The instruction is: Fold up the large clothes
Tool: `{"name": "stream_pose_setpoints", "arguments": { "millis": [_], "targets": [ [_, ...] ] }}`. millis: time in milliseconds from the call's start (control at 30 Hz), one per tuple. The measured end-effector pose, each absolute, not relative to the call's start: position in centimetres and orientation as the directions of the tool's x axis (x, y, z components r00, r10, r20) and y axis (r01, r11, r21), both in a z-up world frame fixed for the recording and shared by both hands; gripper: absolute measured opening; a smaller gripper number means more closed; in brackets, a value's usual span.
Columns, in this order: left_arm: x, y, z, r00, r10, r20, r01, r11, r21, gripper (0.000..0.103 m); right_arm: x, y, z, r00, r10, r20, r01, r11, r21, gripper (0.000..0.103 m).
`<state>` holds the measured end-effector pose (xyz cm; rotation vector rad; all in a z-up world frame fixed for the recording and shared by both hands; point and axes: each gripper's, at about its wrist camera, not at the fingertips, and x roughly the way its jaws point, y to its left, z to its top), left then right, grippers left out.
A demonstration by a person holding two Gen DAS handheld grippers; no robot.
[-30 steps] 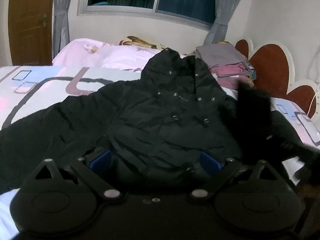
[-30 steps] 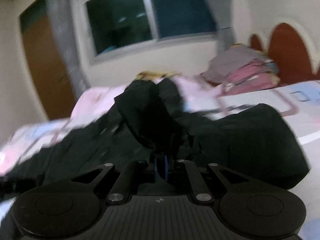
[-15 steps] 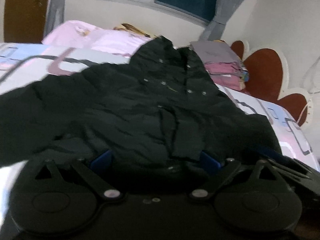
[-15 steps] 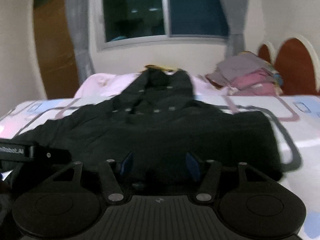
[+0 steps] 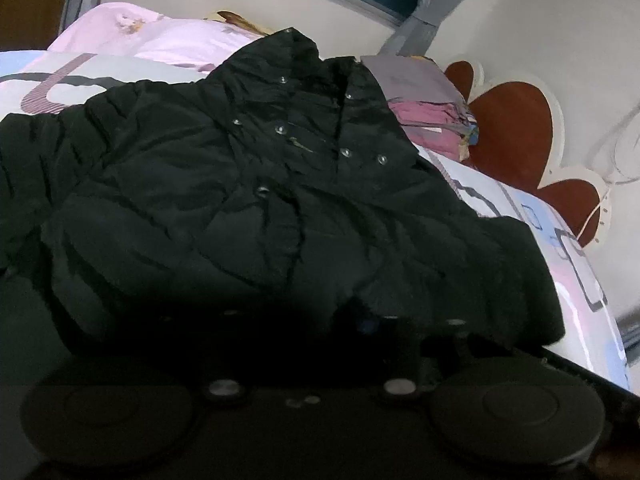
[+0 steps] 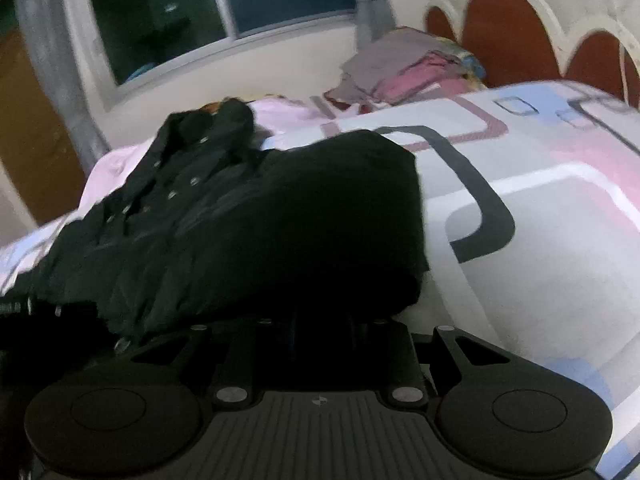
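A black padded jacket [image 5: 240, 200] lies front up on the bed, collar toward the window, its right sleeve folded in over the body [image 6: 320, 208]. My left gripper [image 5: 360, 322] is low at the near hem. Its jaws are closing, with dark hem fabric bunched between and over them, and only a speck of a blue pad shows. My right gripper [image 6: 322, 320] is at the hem's right corner below the folded sleeve. Its jaws are closing too, narrow, with jacket fabric between them.
The bed cover [image 6: 520, 200] is white with pink, blue and grey shapes and spreads out to the right. A stack of folded clothes [image 5: 420, 108] sits by the red and white headboard [image 5: 512, 128]. Pink bedding [image 5: 160, 36] lies under the window [image 6: 180, 20].
The right gripper let go of the sleeve, which now lies folded on the jacket, then dropped to the hem. The left gripper sank to the hem and its wide jaws narrowed on the fabric.
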<state>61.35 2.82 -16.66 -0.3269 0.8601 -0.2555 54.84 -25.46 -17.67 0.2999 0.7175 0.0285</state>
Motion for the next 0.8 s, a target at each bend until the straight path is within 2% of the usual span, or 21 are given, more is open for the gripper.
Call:
{"name": "stream_pose_setpoints", "arguments": {
  "millis": [100,233,300,500,667,733,767,800],
  "targets": [
    [61.0,3.5,-15.9,0.659,-0.327,-0.677,0.078,0.925,-0.372,0.013,55.2,-25.9,-17.8,0.751,0.104,-0.652,0.094,0.961,0.261,0.025],
    [58.8,7.3,-14.7,0.715,-0.25,-0.653,0.025,0.942,-0.335,0.012,55.5,-26.8,-18.0,0.741,0.101,-0.663,0.104,0.959,0.263,0.025],
    [57.9,9.0,-15.3,0.71,-0.217,-0.669,-0.017,0.946,-0.325,0.012,55.4,-27.0,-18.3,0.735,0.095,-0.671,0.105,0.962,0.251,0.025],
    [57.3,8.8,-15.8,0.713,-0.195,-0.673,-0.023,0.954,-0.3,0.012,55.4,-27.3,-18.4,0.731,0.1,-0.675,0.098,0.963,0.25,0.025],
    [56.8,9.5,-15.6,0.721,-0.201,-0.663,-0.032,0.946,-0.322,0.012,53.8,-28.3,-16.9,0.762,0.103,-0.639,0.078,0.965,0.249,0.025],
    [56.5,9.5,-15.4,0.72,-0.2,-0.665,-0.023,0.95,-0.311,0.012,53.4,-28.8,-16.1,0.778,0.106,-0.619,0.077,0.962,0.261,0.025],
    [56.4,9.5,-15.4,0.719,-0.202,-0.665,-0.018,0.951,-0.308,0.016,53.3,-29.1,-15.8,0.787,0.108,-0.608,0.074,0.961,0.266,0.025],
    [56.5,9.6,-15.3,0.717,-0.197,-0.668,-0.021,0.953,-0.304,0.025,53.2,-29.2,-15.4,0.796,0.108,-0.595,0.07,0.961,0.268,0.025]
  ]
}}
